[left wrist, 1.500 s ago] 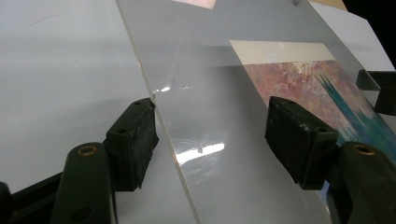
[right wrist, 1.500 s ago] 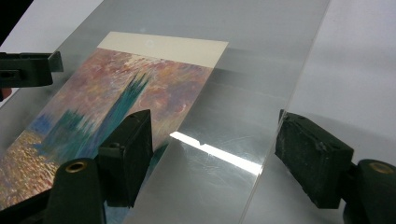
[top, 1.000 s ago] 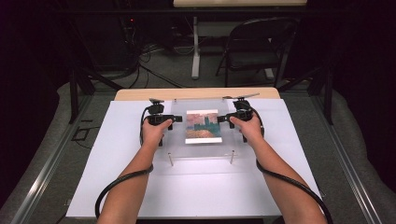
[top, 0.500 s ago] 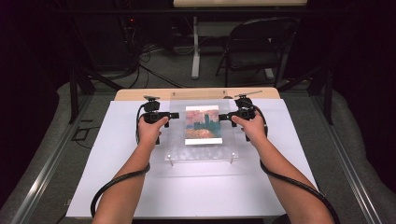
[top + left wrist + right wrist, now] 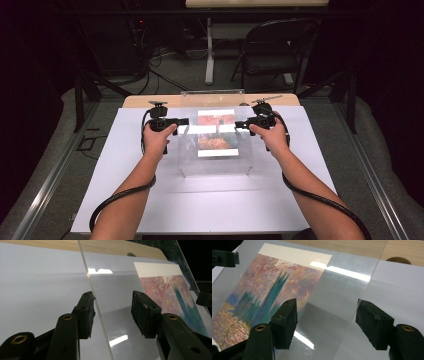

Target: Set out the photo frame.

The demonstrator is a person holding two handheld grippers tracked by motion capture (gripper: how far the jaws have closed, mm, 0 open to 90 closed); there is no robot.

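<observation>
A clear acrylic sheet with short pegs at its near corners stands tilted, far edge raised. A colourful painted picture shows on it. My left gripper is at the sheet's left edge and my right gripper at its right edge. In the left gripper view the sheet's edge runs between the jaws of the left gripper, against the left pad and apart from the other. The right gripper straddles the sheet with gaps at both pads. Both pairs of jaws have just been closing.
A white mat covers the wooden table. Metal rails run along both sides of the table. A folding chair and floor cables lie beyond the far edge. Each gripper's cable trails back along the forearm.
Both hands have risen and the sheet's far edge has lifted with them, while its near pegs stay low. The picture now looks taller. The left gripper's jaws have narrowed.
</observation>
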